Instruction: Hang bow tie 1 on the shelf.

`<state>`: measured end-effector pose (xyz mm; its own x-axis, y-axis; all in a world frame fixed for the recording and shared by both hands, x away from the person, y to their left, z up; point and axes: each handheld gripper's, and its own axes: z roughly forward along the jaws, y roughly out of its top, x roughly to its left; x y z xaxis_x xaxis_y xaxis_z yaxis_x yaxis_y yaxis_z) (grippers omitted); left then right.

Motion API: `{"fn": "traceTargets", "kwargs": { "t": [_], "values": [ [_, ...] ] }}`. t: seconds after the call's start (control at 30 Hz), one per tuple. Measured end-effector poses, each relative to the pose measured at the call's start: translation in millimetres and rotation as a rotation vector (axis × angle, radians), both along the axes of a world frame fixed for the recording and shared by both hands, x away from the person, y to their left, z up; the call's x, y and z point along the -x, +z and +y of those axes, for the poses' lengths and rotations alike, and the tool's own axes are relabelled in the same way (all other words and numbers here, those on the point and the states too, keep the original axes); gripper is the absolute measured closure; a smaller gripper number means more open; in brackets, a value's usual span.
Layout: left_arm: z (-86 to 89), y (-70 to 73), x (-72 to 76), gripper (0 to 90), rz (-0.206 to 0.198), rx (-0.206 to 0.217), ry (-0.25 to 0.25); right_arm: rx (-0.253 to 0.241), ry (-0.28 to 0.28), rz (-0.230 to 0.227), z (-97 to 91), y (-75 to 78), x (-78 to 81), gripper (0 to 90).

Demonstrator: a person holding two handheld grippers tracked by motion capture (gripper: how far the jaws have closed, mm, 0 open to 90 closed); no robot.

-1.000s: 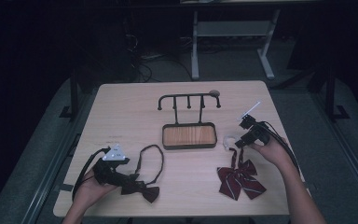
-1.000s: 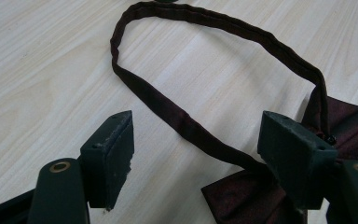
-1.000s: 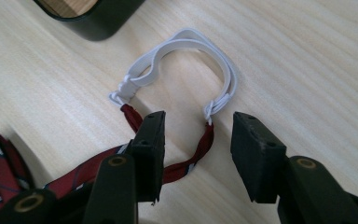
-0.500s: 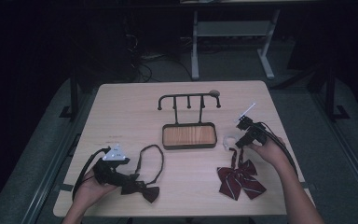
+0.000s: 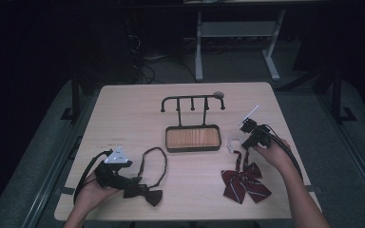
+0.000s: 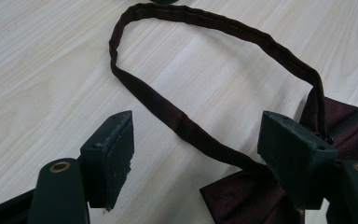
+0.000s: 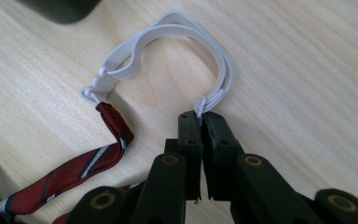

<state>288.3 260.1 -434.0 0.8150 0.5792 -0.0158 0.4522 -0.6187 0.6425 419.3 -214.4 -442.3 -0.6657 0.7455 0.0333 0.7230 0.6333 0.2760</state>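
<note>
Pale wood table under dim light, dark floor and one white desk frame at 12 o'clock. Counted: two bow ties, one rack with five pegs, one tray at centre, two grippers. Dark tie at 7 o'clock, its loop flat on the wood; left gripper over it, jaws wide apart, strap between them, nothing pinched. Striped tie at 5 o'clock, its white elastic toward the tray. Right gripper at 4 o'clock, jaws just drawn together, clamped on the elastic. Cut off: both forearms at 6 o'clock, most of the dark tie's bow in the left gripper view. Hard to make out: small round thing at the rack's 1 o'clock.
</note>
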Motion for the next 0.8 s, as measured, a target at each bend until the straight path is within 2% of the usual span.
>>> {"fn": "traceTargets", "kwargs": {
  "t": [0.17,0.37,0.53,0.7,0.8],
  "values": [
    [0.0,-0.1,0.0,27.6,-0.001,0.003,0.002,0.001,0.003,0.005,-0.2,1.1,1.1,86.5],
    [-0.5,-0.4,-0.2,27.6,0.000,0.000,0.000,-0.038,0.007,-0.002,-4.3,8.9,5.1,86.6],
    [-0.9,-0.5,-0.3,27.6,0.001,-0.004,-0.001,-0.075,0.054,-0.003,-7.3,18.7,12.5,86.6],
    [-0.9,-0.5,-0.4,27.7,0.000,-0.003,-0.001,-0.073,0.075,0.000,-6.4,25.3,15.4,86.6],
    [-0.6,-0.6,-0.5,27.6,-0.002,-0.001,0.000,-0.088,0.094,-0.005,-5.1,35.4,18.0,86.6]
  ]
}}
